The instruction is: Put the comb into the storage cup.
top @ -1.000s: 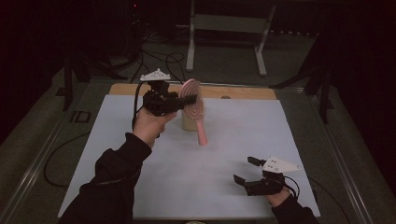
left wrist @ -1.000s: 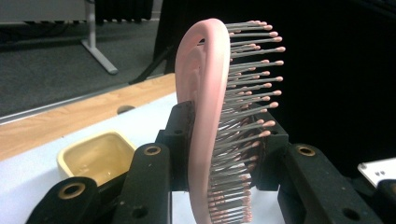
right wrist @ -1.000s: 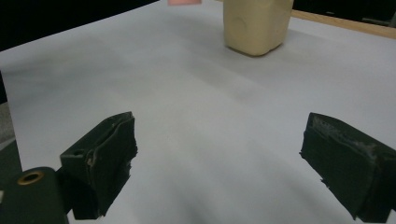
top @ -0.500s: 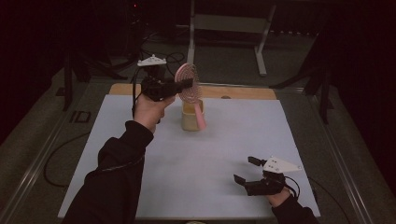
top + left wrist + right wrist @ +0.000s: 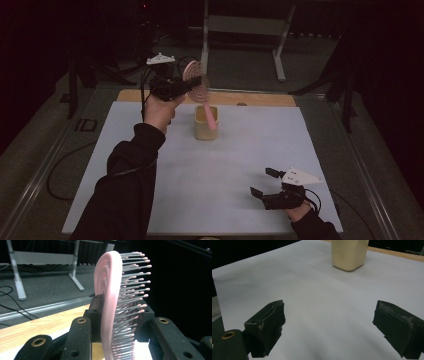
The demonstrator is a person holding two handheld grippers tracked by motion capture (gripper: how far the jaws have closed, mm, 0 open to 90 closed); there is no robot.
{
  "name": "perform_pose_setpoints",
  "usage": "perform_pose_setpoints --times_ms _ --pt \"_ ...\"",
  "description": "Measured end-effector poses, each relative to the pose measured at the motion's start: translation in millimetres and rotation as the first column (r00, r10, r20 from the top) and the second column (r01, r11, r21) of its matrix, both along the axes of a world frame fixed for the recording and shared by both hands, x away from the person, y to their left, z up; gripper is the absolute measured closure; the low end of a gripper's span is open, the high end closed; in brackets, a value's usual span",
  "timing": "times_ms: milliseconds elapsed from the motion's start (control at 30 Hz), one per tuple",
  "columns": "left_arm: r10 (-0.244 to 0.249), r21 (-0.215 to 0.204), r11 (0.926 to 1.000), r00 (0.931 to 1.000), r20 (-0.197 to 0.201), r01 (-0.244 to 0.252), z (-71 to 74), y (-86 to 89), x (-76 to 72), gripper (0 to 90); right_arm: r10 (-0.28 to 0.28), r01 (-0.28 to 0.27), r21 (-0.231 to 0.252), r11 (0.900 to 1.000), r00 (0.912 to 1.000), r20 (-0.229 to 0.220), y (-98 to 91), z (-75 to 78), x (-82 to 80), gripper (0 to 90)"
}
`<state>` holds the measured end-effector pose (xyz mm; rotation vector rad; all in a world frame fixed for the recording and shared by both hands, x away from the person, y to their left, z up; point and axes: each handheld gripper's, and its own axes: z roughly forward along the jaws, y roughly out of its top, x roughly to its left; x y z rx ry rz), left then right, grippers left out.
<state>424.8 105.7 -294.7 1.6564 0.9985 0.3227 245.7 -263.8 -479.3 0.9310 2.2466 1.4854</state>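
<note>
Left claw (image 5: 192,86) clamped on pink hairbrush (image 5: 197,90), handle dipping into cream cup (image 5: 205,123) below; next, lower and release. Right claw (image 5: 264,183) apart, idle.

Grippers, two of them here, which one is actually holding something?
The left gripper, raised above the cream cup: its jaws clamp the pink hairbrush by its head. The right gripper rests low on the white sheet, jaws apart, empty.

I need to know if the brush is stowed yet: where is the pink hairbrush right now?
In the high view the pink hairbrush is at the far left-centre, its head clamped in the left gripper, its handle angled down to the rim of the beige cup.
</note>
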Motion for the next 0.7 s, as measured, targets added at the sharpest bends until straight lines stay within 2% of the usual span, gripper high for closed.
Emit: perform_pose_setpoints --times_ms 467,700 --pt "0.058 -0.009 0.9983 0.998 0.027 -0.057 0.8 -0.2 12.0 67.1 0.002 -0.002 0.003 1.0 1.0 0.0 -0.4 -0.3 0.1 9.7" --pt "0.117 -0.013 0.9931 0.9922 0.044 -0.116 -5.3 -1.5 17.1 67.1 0.0 0.0 0.01 1.0 1.0 0.001 -0.7 0.7 -0.6 9.8"
